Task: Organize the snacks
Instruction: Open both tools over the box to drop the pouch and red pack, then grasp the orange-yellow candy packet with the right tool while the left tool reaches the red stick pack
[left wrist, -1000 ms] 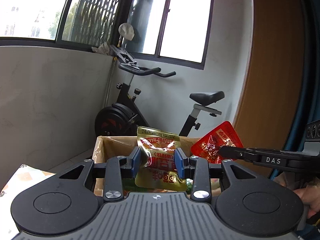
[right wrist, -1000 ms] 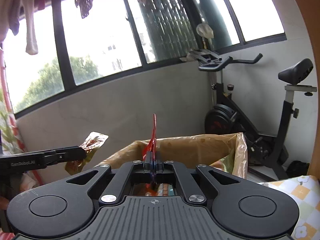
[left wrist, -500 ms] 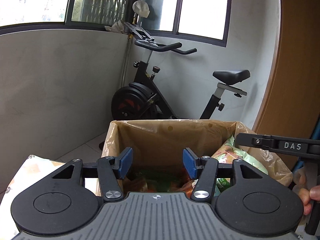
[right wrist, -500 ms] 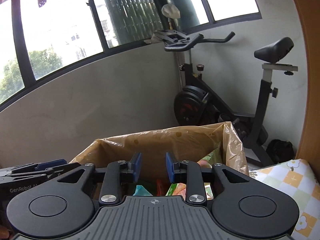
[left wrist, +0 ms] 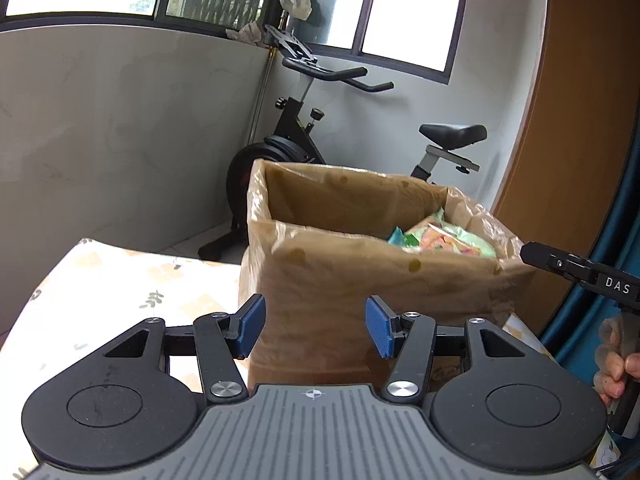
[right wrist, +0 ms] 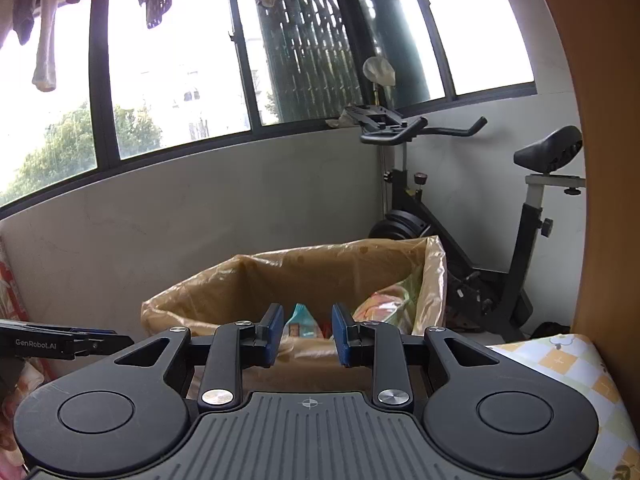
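Observation:
A brown box lined with a clear plastic bag (left wrist: 360, 276) stands on the table; it also shows in the right wrist view (right wrist: 248, 280). Several snack packets (left wrist: 444, 238) lie inside, green and teal ones showing at its right side, and in the right wrist view (right wrist: 384, 304). My left gripper (left wrist: 314, 326) is open and empty, level with the box's near wall. My right gripper (right wrist: 306, 334) is open and empty, just before the box's rim. The right gripper's tip shows in the left wrist view (left wrist: 580, 272), and the left gripper's tip in the right wrist view (right wrist: 68, 344).
A tablecloth with a pale checked pattern (left wrist: 120, 284) covers the table left of the box and shows at the right (right wrist: 560, 364). An exercise bike (left wrist: 304, 136) stands behind the box by the grey wall. A wooden panel (left wrist: 580, 120) is at the right.
Both grippers opened and let their snack packets go into the box: the gold one from the left, the red one from the right. Both have since drawn back from the box.

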A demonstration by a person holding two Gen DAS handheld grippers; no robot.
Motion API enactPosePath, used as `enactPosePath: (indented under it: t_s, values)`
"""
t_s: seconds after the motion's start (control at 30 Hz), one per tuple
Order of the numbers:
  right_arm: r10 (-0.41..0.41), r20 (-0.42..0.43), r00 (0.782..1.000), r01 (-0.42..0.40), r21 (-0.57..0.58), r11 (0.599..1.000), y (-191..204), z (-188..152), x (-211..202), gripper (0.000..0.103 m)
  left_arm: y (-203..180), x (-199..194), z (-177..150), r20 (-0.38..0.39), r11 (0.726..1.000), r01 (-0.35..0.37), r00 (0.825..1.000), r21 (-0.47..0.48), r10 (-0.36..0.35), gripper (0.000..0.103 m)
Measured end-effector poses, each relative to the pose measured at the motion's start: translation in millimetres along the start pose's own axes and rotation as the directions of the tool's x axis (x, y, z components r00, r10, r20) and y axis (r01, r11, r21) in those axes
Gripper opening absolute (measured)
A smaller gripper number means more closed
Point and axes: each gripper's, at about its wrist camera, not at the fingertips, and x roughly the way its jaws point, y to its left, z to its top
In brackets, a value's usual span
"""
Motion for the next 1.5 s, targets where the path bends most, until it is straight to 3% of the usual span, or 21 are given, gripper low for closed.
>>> enactPosePath:
  t_s: [0.17,0.33,0.5,0.63,0.8,1.03,1.2,1.23,1.33,1.43,1.5]
  values:
    - [-0.008,-0.067,0.998,0.008,-0.002,1.000,4,-38,-5,0.027,-3,9,-44,-0.122,0.999,0.034,0.992,-0.030,-0.037,0.058]
    - [0.025,-0.208,0.978,-0.028,-0.010,1.000,14,-80,6,0.027,4,21,-77,-0.209,0.998,-0.021,0.978,-0.066,0.007,0.058]
    - [0.102,-0.354,0.930,-0.120,-0.029,0.992,37,-123,25,0.027,15,20,-85,-0.214,0.991,-0.074,0.976,-0.109,0.049,0.058]
    - [0.174,-0.459,0.871,-0.212,-0.032,0.977,60,-150,38,0.027,24,18,-100,-0.243,0.988,-0.112,0.966,-0.102,0.085,0.058]
    - [0.236,-0.522,0.819,-0.316,-0.068,0.946,86,-161,45,0.032,40,11,-117,-0.287,0.980,-0.145,0.953,-0.135,0.101,0.058]
    - [0.264,-0.597,0.757,-0.412,-0.123,0.903,112,-174,54,0.045,42,10,-118,-0.289,0.977,-0.150,0.952,-0.154,0.101,0.058]
    - [0.230,-0.601,0.765,-0.408,-0.175,0.896,117,-178,55,0.044,39,9,-117,-0.290,0.978,-0.145,0.952,-0.150,0.097,0.058]
    - [0.233,-0.601,0.764,-0.407,-0.169,0.898,115,-178,54,0.035,39,9,-117,-0.291,0.978,-0.144,0.952,-0.150,0.095,0.058]
    - [0.253,-0.594,0.763,-0.400,-0.127,0.908,104,-175,51,0.030,38,10,-117,-0.292,0.979,-0.140,0.952,-0.149,0.091,0.058]
    - [0.261,-0.558,0.788,-0.348,-0.054,0.936,86,-168,43,0.029,37,13,-117,-0.294,0.980,-0.137,0.952,-0.146,0.089,0.058]
    - [0.260,-0.516,0.816,-0.312,-0.016,0.950,73,-162,34,0.029,36,16,-116,-0.293,0.981,-0.133,0.952,-0.139,0.087,0.058]
